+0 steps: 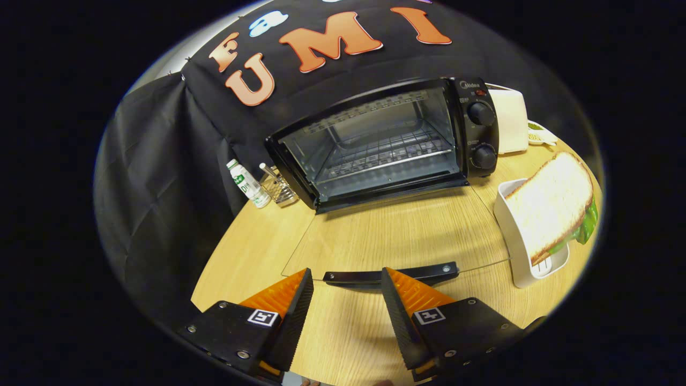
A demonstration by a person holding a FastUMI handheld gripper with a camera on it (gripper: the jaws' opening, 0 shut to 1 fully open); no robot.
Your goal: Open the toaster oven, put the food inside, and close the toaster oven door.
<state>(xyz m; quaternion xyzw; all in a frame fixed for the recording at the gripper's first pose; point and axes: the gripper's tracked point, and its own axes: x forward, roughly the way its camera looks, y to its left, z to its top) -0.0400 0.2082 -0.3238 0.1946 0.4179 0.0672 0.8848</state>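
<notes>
Ahead of parted, empty jaws: door handle [391,276]; sandwich [552,203] right, perhaps in holder.

Hand-held gripper [347,279]: serrated fingers, black screwed mounts, square markers, apparently.

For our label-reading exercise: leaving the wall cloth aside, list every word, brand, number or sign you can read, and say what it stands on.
"Midea": on the oven panel, above the knobs.
Small marks beside the knobs: too small to read.
Bottle label: too blurred to read.
Tool, open at the door handle: square markers, no words.
</notes>
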